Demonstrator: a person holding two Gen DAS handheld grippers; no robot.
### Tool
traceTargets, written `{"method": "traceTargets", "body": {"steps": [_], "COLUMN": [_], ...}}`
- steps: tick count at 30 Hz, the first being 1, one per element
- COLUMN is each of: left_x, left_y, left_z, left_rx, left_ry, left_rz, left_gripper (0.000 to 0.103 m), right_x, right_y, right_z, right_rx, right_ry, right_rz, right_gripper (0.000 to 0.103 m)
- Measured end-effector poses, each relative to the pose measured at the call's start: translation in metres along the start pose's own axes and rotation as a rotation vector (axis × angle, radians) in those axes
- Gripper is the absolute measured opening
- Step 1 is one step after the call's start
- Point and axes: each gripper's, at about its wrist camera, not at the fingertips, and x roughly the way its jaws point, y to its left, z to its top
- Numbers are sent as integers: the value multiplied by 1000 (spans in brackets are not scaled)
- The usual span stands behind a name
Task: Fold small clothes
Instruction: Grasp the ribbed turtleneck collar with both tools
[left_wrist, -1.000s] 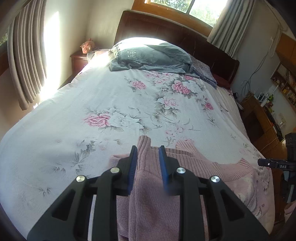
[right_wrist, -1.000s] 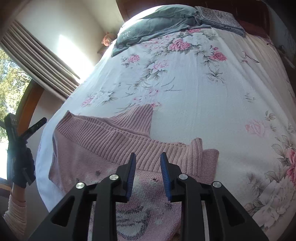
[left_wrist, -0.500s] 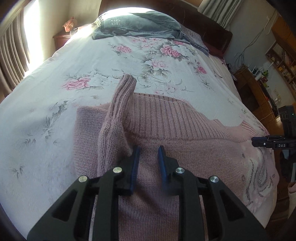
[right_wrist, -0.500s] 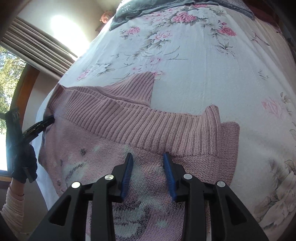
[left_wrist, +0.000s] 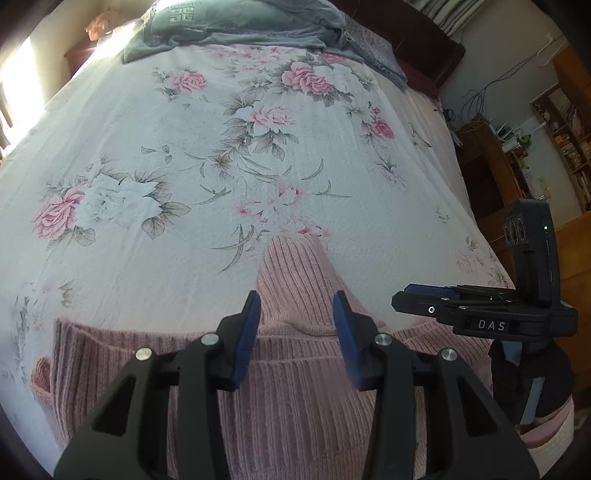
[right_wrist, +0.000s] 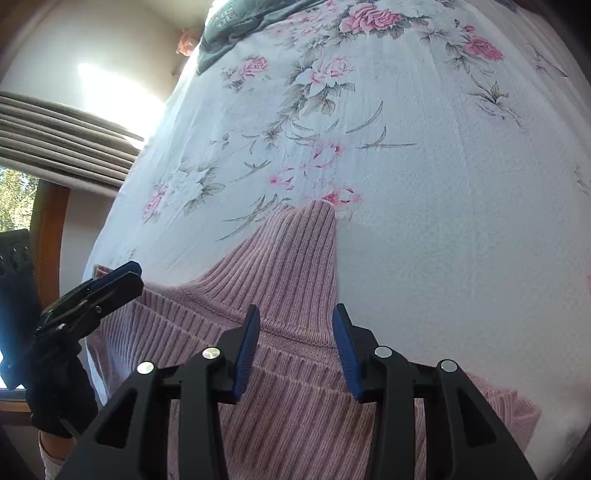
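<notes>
A: Where's the sweater (left_wrist: 295, 387)?

B: At the near edge of the bed (left_wrist: 147, 147), flat on the floral sheet. In the left wrist view it fills the 6 o'clock part of the frame, ribbed pink knit, with one ribbed sleeve (left_wrist: 295, 266) pointing up toward 12 o'clock, ending among the printed flowers.

A: And the left gripper (left_wrist: 296, 332)?

B: Released. Its blue pads (left_wrist: 245, 339) stand apart with nothing between them, hovering over the knit where the sleeve meets the body. I can't tell if the tips touch the fabric.

A: The right gripper (right_wrist: 295, 343)?

B: Also released, jaws spread, over the same ribbed patch. In its own view the sleeve (right_wrist: 295, 251) runs from between the jaws up toward 12 o'clock, its right edge straight against the sheet.

A: Can each see the other?

B: Yes. From the left wrist view the right gripper (left_wrist: 410, 293) comes in at 3 o'clock, side-on, with "DAS" lettered on it and a camera block above with a green light. From the right wrist view the left gripper (right_wrist: 122, 277) shows at 9 o'clock, held by a black-gloved hand (right_wrist: 55, 398), its tip by the sweater's left corner.

A: Anything else on the bed?

B: A grey pillow (left_wrist: 236, 26) at 12 o'clock by the headboard. Curtains (right_wrist: 62, 136) hang at 9 o'clock in the right wrist view, and wooden shelves (left_wrist: 569, 122) stand at 2 o'clock in the left wrist view.
</notes>
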Motion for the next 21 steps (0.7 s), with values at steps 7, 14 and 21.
{"method": "traceTargets", "body": {"steps": [7,14,21], "left_x": [93,127,144], "left_y": [19,35,42], "left_z": [20,29,28], "left_rx": [-72,-149,-177], "left_ry": [222,316,327], "left_rz": [12,-54,-93], "left_gripper": [44,56,49], "right_x": [52,82,108], "right_y": [-18,-36,-48], "right_z": [24,46,53], "right_rx": [52,90,132], "right_ry": [66,115,142], "right_rz": [-18,-26,60], "right_gripper": [46,54,47]}}
